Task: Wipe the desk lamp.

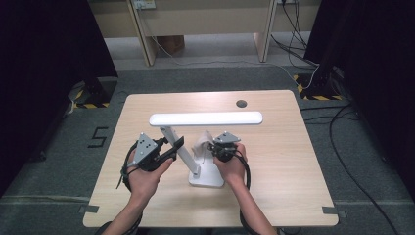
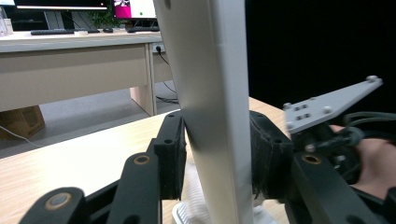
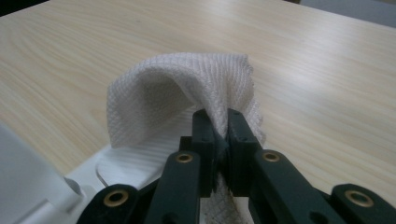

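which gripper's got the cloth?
The right gripper, jaws pinched shut on the white cloth. The left gripper clamps the lamp's arm instead.

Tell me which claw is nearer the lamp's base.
Right. The right claw, shut on the white cloth, is over the lamp's base; the left claw clamps the lamp's arm higher up.

Black two-jaw tools (image 1: 172,147) with brass pivots; grey screwed plates; black cables

Wooden table (image 1: 274,166) — white lamp base (image 1: 208,178) stands on it.
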